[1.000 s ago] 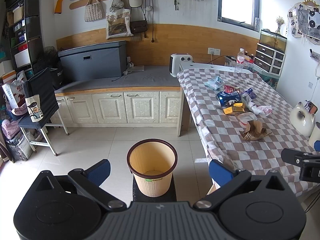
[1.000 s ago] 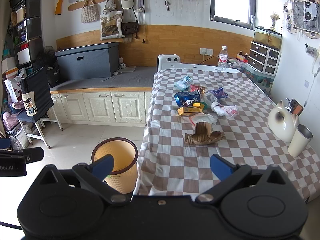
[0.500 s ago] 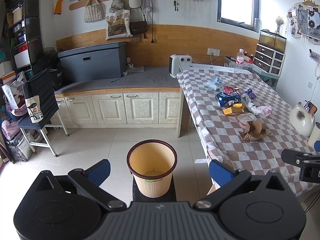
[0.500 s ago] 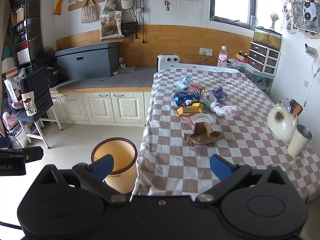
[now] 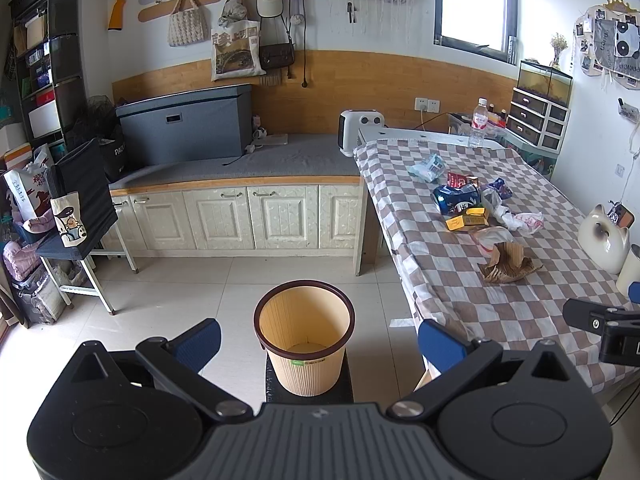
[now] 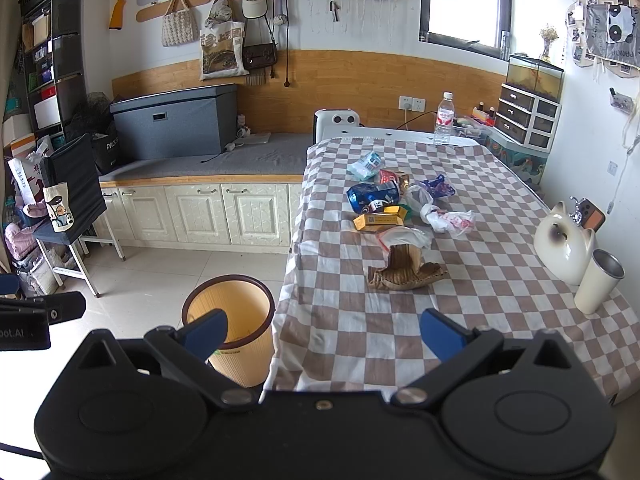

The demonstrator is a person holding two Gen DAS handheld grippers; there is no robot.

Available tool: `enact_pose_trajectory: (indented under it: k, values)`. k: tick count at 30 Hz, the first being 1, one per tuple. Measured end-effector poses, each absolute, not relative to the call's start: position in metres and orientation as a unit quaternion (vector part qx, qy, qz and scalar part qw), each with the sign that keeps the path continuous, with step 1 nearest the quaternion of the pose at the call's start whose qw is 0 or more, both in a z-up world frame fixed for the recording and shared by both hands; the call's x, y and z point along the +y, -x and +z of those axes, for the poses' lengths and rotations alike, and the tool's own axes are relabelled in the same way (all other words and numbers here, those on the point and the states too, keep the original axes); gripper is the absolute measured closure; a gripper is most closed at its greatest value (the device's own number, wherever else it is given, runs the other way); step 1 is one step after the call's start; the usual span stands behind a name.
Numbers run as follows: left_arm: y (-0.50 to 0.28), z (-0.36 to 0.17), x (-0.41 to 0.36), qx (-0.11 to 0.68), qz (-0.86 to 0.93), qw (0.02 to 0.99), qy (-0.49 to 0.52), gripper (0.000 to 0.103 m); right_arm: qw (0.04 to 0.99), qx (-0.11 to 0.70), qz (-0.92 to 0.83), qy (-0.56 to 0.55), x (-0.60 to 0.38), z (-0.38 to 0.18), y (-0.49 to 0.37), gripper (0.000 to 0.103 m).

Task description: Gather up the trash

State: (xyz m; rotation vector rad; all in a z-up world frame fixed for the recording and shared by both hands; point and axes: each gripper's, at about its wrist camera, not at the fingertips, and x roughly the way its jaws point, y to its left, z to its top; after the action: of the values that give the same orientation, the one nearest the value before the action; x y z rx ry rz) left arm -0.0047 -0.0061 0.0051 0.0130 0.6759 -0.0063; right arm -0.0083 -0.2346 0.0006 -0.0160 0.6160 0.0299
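A beige waste bin with a dark rim stands on the tiled floor beside the checkered table. Trash lies in a loose heap on the cloth: torn brown paper, a yellow box, a blue bag, white plastic wrappers, a pale blue packet. My left gripper hangs open above the bin, holding nothing. Over the table's near edge my right gripper is open and empty, well short of the brown paper. The bin also shows in the right wrist view.
A white cat-shaped jug and a steel-lined cup stand at the table's right side, a water bottle at its far end. A white heater and grey box sit on the low cabinet. A folding rack stands left.
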Motion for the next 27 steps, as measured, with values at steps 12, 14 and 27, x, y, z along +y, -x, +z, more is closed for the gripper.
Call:
enact_pose_trajectory:
  k: [12,14,27]
  values:
    - [0.005,0.005,-0.006,0.331,-0.004,0.944,-0.007,0.000,0.953,0.303,0.014,0.008,-0.233,0.000,0.008,0.000]
    - [0.003,0.007,-0.009,0.330,-0.005,0.944,-0.008,0.000,0.953,0.303,0.015,0.008,-0.232,0.000,0.007,0.000]
    - [-0.029,0.015,0.003,0.317,-0.035,0.948,-0.021,0.000,0.957,0.289,-0.012,-0.002,-0.226,0.003,-0.007,0.000]
